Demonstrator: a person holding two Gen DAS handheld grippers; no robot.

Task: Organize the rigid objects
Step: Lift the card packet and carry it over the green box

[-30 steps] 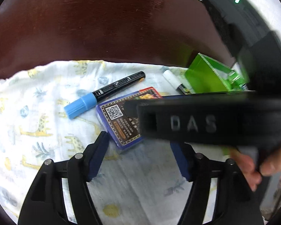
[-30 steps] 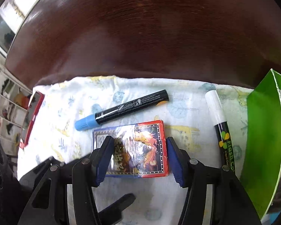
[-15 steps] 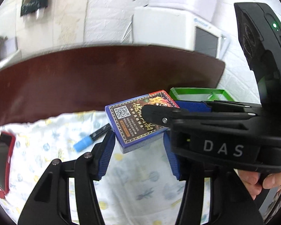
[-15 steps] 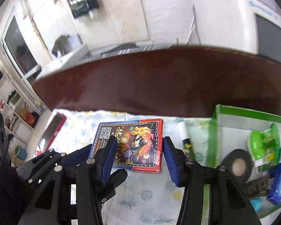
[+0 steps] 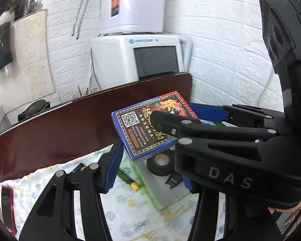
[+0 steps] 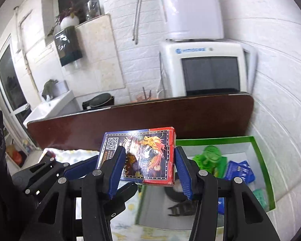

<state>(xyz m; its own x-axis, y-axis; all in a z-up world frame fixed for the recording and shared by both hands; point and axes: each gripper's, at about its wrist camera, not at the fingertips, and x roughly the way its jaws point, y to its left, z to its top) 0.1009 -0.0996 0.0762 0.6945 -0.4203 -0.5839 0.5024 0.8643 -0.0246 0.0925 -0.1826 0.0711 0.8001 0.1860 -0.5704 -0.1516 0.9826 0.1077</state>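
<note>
Left wrist view: a dark brown table (image 5: 56,128) stands against a white brick-pattern wall, with a white appliance (image 5: 142,60) behind it. A giraffe-print cloth (image 5: 130,212) covers the near part, bearing a marker (image 5: 127,178), a red phone (image 5: 7,208) and a green-rimmed box (image 5: 148,188) holding a black tape roll (image 5: 160,164). The left gripper (image 5: 150,172) is spread wide and holds nothing. The right gripper (image 5: 190,118) crosses in front, pinching a card box (image 5: 142,126) in the air.

Right wrist view: the same table (image 6: 190,116) and wall. The right gripper (image 6: 149,172) pinches the card box (image 6: 144,154) by its long sides, raised above the green-rimmed box's (image 6: 264,164) near left corner.
</note>
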